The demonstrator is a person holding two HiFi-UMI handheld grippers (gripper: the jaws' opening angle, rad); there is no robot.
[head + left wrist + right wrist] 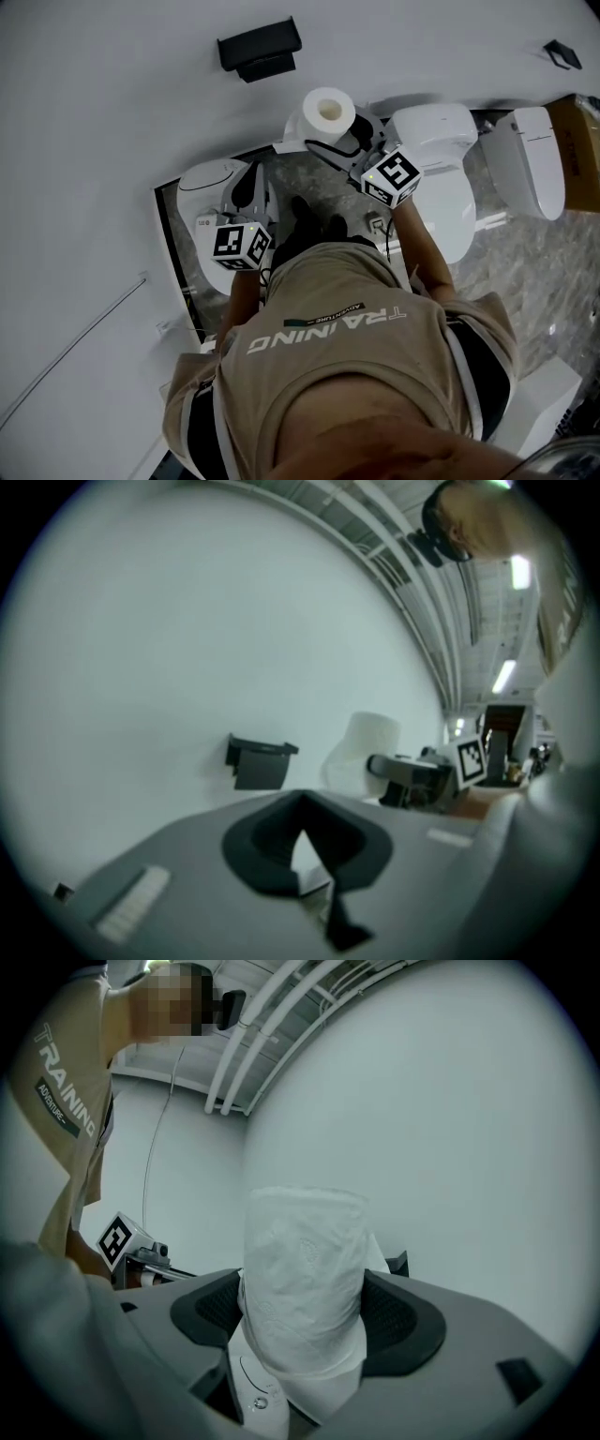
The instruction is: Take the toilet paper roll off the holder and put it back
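Clamping toilet paper roll (305,1260) in right tool (305,1327), left tool (305,853) closed, empty, black holder (260,45) on wall

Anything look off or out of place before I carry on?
Nothing looks damaged or spilled. The toilet paper roll is off the black holder on the wall, clamped in the right gripper. A loose end seems to hang just below the roll and might snag when it goes back. The left gripper is shut and empty.

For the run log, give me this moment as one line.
right tongs: shut on toilet paper roll | left tongs: shut, empty | holder: bare
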